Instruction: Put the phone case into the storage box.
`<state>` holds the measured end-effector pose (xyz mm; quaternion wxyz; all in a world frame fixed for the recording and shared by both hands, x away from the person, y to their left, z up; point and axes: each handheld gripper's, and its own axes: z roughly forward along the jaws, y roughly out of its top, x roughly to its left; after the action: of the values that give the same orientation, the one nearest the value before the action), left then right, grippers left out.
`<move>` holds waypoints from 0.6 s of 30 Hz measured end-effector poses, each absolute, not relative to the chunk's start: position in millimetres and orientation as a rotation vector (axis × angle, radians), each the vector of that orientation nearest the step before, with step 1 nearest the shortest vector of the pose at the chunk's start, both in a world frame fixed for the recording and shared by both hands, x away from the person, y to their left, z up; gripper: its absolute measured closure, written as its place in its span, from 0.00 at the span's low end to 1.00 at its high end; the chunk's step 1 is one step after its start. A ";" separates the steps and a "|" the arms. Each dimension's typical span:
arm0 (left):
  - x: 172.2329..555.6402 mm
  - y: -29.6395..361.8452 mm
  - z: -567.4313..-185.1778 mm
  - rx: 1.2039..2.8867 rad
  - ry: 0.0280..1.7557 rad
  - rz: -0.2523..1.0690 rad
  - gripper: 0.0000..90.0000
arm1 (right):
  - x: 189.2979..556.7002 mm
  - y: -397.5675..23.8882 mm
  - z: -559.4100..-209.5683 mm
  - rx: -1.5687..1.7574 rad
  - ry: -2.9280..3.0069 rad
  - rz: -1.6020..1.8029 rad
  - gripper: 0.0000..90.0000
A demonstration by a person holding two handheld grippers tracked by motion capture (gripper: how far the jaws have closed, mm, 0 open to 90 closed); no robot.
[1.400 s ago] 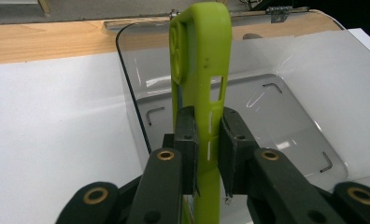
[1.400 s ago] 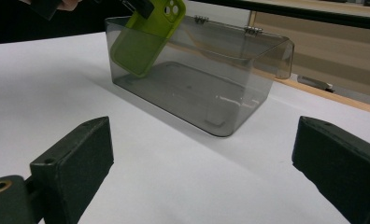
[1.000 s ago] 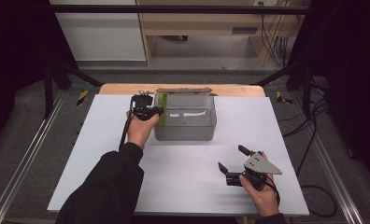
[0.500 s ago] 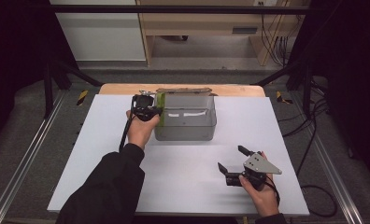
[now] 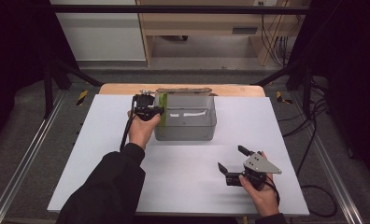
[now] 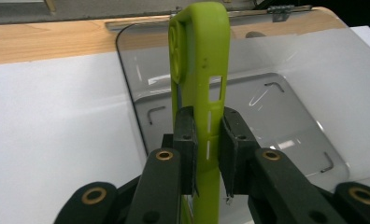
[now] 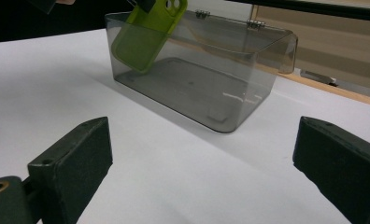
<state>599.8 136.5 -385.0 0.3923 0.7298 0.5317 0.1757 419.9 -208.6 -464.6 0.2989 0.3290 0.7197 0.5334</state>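
Nothing has moved since before: the left gripper (image 6: 206,154) stays clamped on the green phone case (image 6: 199,70) over the clear box (image 5: 188,122) near the white table's (image 5: 80,154) far edge; the right gripper (image 5: 230,161) rests apart near its near-right corner; grey floor (image 5: 29,107) surrounds.

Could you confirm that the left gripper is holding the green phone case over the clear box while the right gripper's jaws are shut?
Not quite: the right gripper has its jaws wide open, as the right gripper view shows. The left gripper does hold the green phone case over the clear box.

One green phone case (image 6: 199,70); one clear box (image 5: 188,128) (smoky grey); two grippers (image 5: 233,164); one table (image 5: 183,186).
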 end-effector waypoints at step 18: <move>604.4 133.7 -385.2 1.911 1.389 0.507 0.79 | 420.2 -208.1 -465.2 0.869 1.923 1.416 0.05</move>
<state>604.4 133.7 -385.2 0.3550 0.7394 0.5374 0.1963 420.2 -208.1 -465.2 0.2957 0.3265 0.7229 0.5323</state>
